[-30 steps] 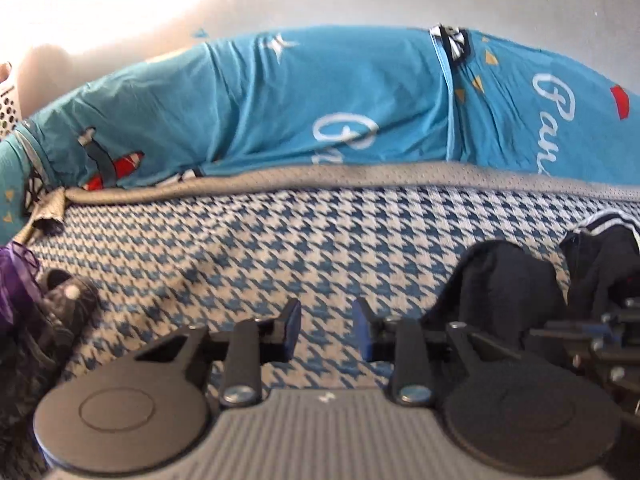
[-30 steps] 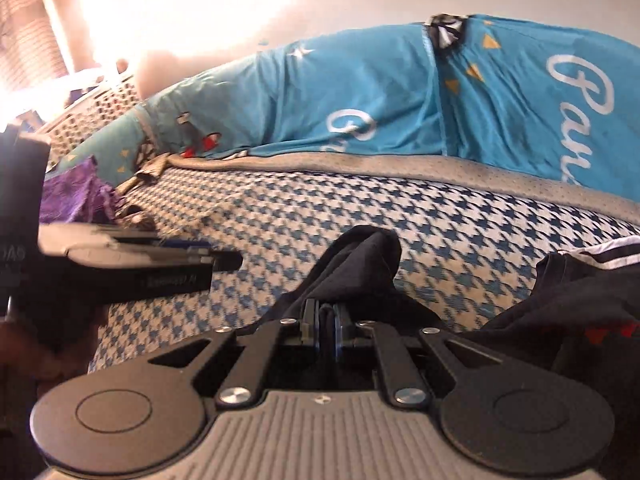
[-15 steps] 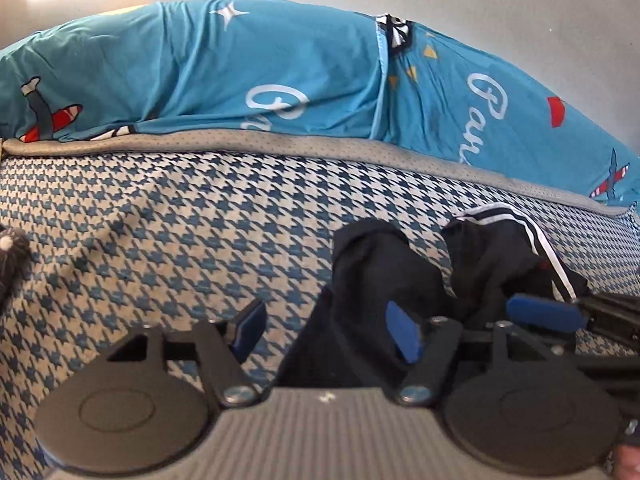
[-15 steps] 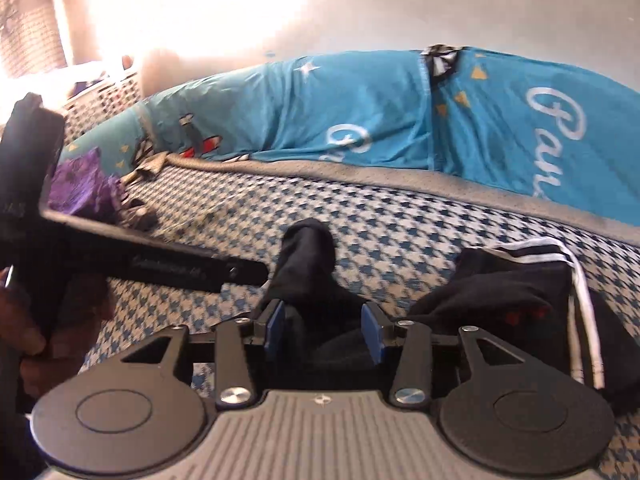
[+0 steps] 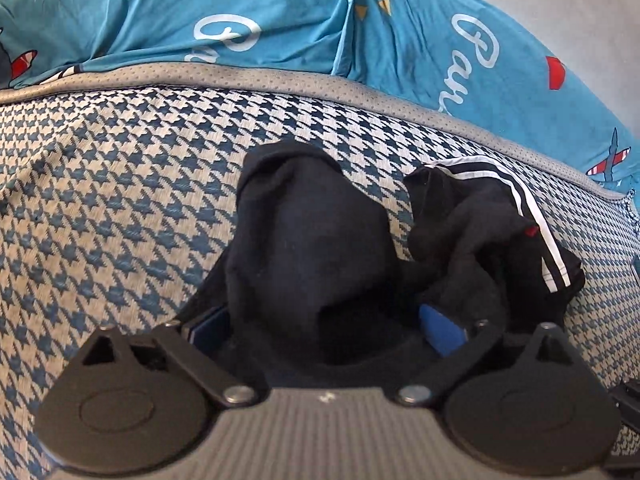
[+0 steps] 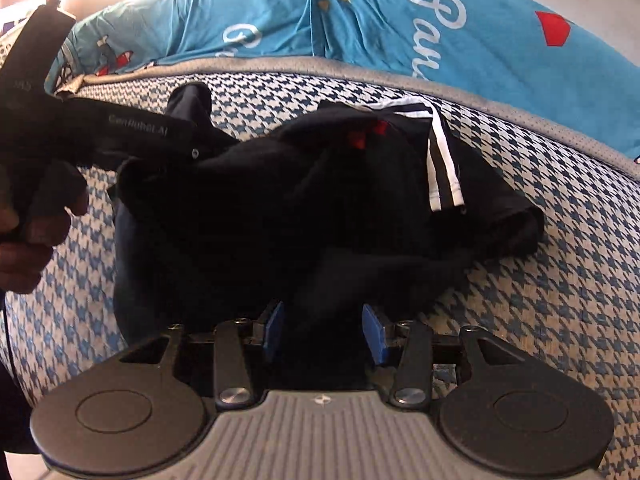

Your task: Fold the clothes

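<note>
- Left wrist view is showing the left gripper (image 5: 324, 330) pointing down at a crumpled black garment (image 5: 316, 248) that's lying on the houndstooth bed cover (image 5: 112, 184), with the blue pads (image 5: 442, 330) spread wide on either side of a hump of the fabric
- those jaws have just been opening; cloth is sitting between them, but the pads aren't looking like they're squeezing anything
- right wrist view is showing the right gripper (image 6: 324, 332) hovering at the near edge of the same black garment (image 6: 320, 200), jaws about halfway apart, having opened from pressed together, with dark fabric bunching between the pads and nothing getting pinched as far as I can tell
- the white-striped part (image 6: 442, 168) is flopping over on the right side of the heap, and a person's hand (image 6: 28, 236) is gripping the handle of the other tool at the left edge
- teal printed pillows (image 5: 240, 20) are lining up along the back of the bed
- my read: this is still the pick-up-and-spread-out stage, and no fold is happening yet
- next move is probably calling for both sets of jaws closing on two separate edges or corners, then lifting and pulling apart so the thing is lying flat, which is tricky because it's all one dark lump
</note>
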